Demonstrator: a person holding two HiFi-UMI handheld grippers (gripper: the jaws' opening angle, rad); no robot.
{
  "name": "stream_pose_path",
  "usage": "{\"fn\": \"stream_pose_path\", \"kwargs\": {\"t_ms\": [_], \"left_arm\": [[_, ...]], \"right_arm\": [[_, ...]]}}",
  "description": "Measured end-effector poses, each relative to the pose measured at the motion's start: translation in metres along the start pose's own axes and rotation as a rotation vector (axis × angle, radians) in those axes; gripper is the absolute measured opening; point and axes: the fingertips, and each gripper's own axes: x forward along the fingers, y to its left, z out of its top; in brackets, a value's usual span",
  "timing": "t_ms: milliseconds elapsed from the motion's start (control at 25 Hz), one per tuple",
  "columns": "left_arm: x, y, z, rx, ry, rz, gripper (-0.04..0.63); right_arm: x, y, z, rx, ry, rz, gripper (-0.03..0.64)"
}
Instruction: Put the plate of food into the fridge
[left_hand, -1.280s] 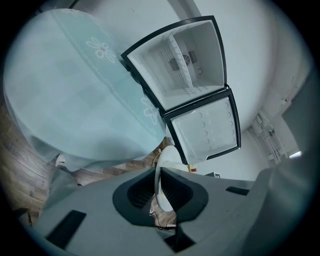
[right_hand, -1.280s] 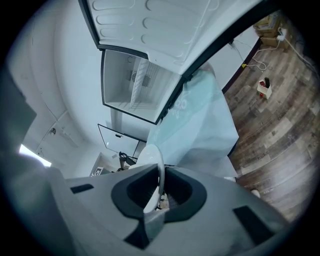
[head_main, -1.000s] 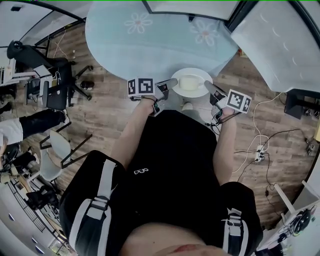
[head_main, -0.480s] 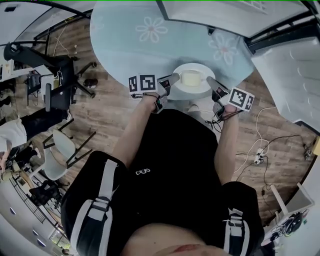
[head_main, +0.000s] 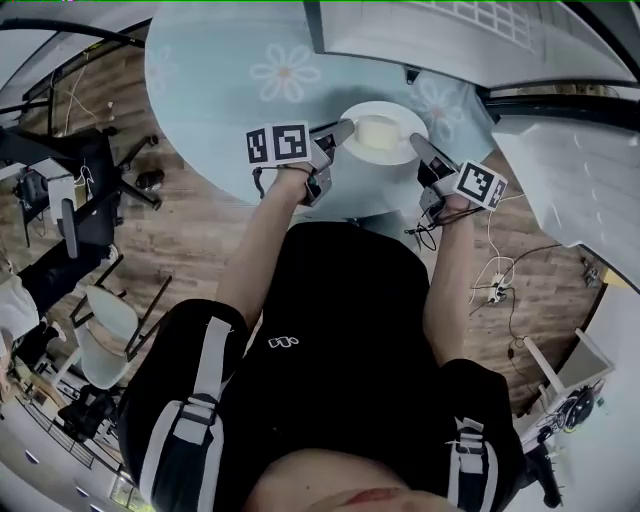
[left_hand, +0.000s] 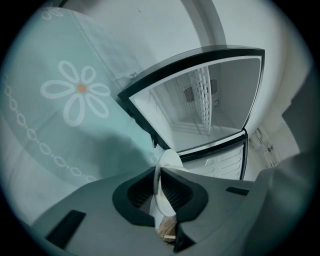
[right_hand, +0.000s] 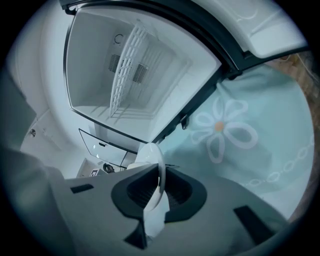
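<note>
- Since a second ago, our plate (head_main: 395, 150) with its pale food (head_main: 373, 130) has travelled toward 12 o'clock in the head view. It went from the near edge of the floral cloth (head_main: 230, 90) to well over it, closer to the fridge (head_main: 450, 35).
- We grip the plate from both sides: left gripper (head_main: 343, 130) at its 9 o'clock, right gripper (head_main: 418, 148) at its 4 o'clock.
- Each gripper view shows the jaws nearly together, pinching the thin white rim edge-on.
- From the plate, the fridge stands open at 12 to 1 o'clock, with its white inside and a wire rack (left_hand: 202, 100) showing.
- Far out at 8 o'clock, a black chair (head_main: 85, 190) sits on the wood floor (head_main: 180, 230).
</note>
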Motion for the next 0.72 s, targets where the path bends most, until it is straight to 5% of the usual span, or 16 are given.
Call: {"fn": "stream_pose_path", "kwargs": {"t_ms": [720], "left_arm": [[0.084,-0.026,0.134,-0.084,-0.298,0.005,0.035]], "right_arm": [[0.044,-0.019,0.160,0.035,-0.208,-0.032,0.031]]}}
